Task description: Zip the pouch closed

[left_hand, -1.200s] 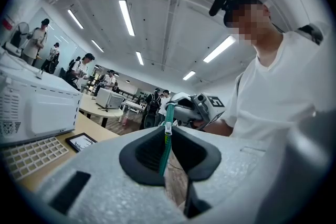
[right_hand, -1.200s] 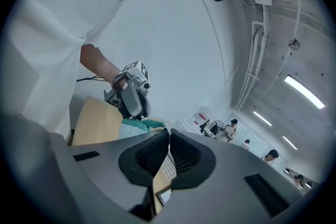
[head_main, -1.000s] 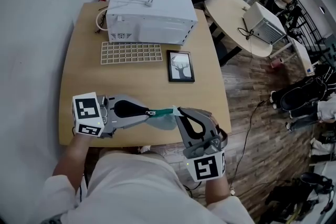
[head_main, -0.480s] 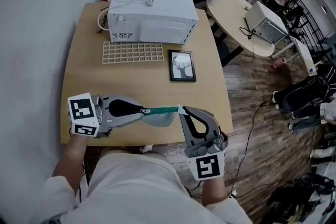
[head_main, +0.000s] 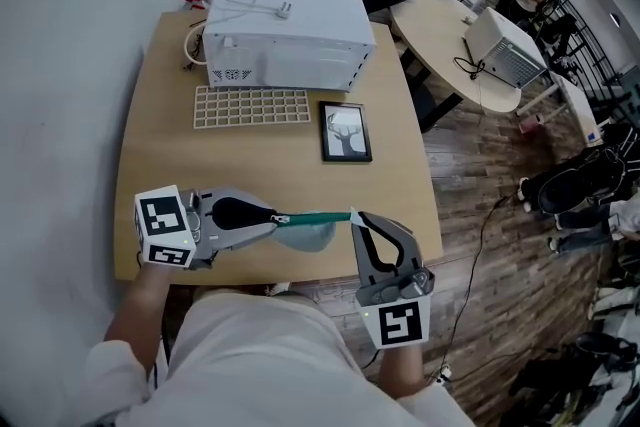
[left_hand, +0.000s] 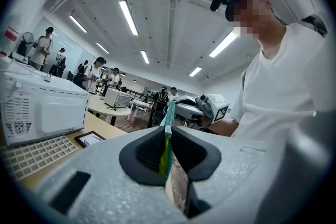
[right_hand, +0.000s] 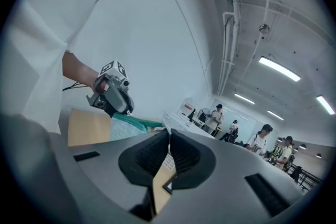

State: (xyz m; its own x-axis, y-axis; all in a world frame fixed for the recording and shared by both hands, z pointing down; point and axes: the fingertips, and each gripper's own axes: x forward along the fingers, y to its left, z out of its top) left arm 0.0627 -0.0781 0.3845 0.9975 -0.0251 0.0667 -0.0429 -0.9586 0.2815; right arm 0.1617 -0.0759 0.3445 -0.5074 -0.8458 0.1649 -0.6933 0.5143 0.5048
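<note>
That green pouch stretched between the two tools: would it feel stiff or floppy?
Probably floppy: the pouch sags in a soft belly below its zip edge, which looks taut only because the left hand-held gripper and right hand-held gripper pull it. Likely light: two narrow pinches at its ends seem to carry it.

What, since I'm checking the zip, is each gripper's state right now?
Left gripper: closed on one end of the pouch.
Right gripper: closed on the pouch's other end; exact part unclear.
</note>
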